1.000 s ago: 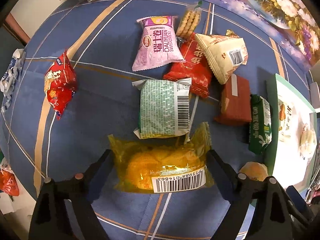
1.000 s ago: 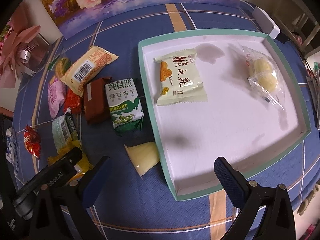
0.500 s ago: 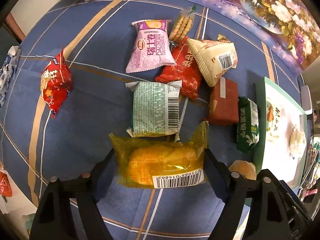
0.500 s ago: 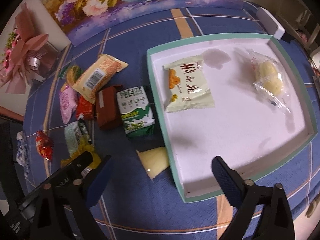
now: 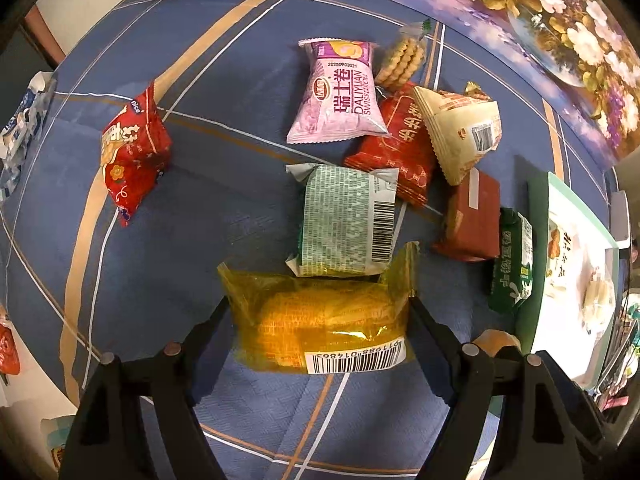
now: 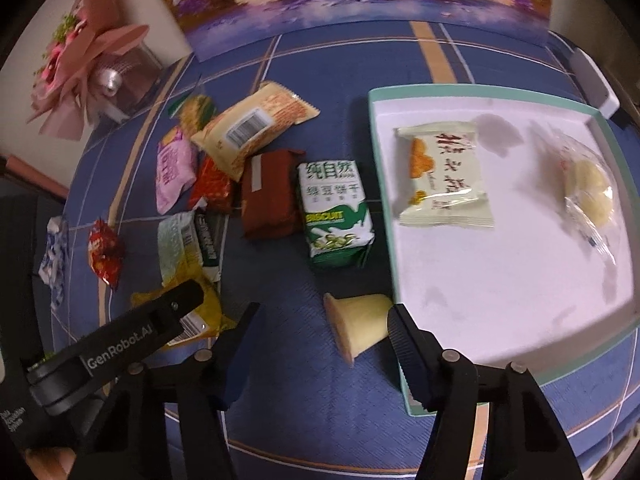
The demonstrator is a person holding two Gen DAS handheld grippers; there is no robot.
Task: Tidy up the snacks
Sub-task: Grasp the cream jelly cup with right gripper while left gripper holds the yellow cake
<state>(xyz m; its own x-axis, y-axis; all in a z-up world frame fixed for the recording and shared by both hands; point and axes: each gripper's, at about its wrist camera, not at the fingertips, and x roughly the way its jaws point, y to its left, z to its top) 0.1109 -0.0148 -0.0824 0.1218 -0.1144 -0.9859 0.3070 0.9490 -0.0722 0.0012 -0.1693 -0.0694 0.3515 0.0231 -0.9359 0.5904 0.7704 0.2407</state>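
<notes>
You are clamping the yellow snack pack (image 5: 324, 320) in the left gripper (image 5: 320, 316) and closing the right gripper (image 6: 324, 328) around the pudding cup (image 6: 360, 326) beside the tray (image 6: 394, 264), not yet pinched: centre both pads before lifting these 2 items.

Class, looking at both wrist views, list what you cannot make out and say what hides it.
- Left wrist view: the red packet is half covered by the pink packet and the cream packet.
- Left wrist view: the tray is cut off by the edge.
- Right wrist view: the yellow packet sits behind the left gripper.
</notes>
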